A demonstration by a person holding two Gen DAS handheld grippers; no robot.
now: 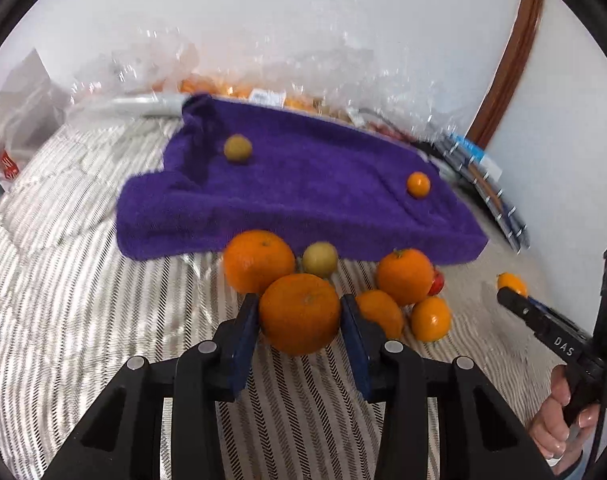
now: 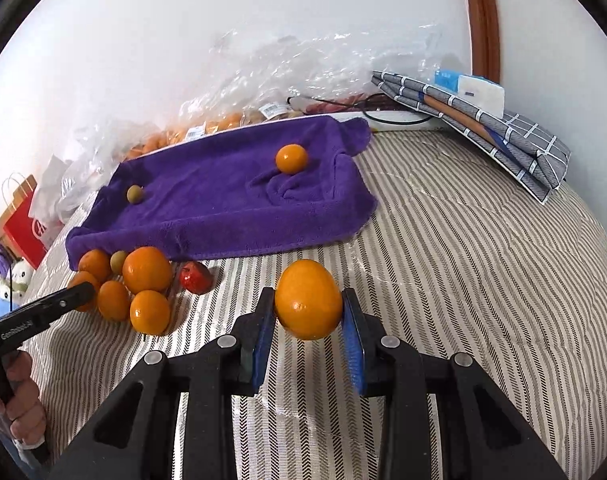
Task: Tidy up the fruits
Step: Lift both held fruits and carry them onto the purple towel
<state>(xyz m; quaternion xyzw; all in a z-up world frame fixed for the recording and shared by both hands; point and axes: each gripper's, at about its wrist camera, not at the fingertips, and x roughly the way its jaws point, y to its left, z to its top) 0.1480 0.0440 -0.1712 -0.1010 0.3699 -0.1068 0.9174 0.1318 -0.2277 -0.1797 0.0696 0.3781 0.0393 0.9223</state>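
Orange and round, a large mandarin [image 1: 299, 313] sits between the blue pads of my left gripper [image 1: 300, 322], low in the centre of the left wrist view; the pads touch both its sides, so I judge it gripped. My right gripper [image 2: 308, 308] likewise holds a smaller smooth orange citrus fruit [image 2: 308, 305], apparently lifted above the striped grey bedcover [image 2: 463, 280]. The folded purple towel [image 1: 303, 192] lies straight ahead of both pairs of fingers, in the middle of each frame, carrying one small green fruit [image 1: 238, 149] and one small orange fruit [image 1: 418, 185]. The heap of loose oranges [image 2: 143, 284] rests just before its near edge. I think both loads go forward onto the towel.
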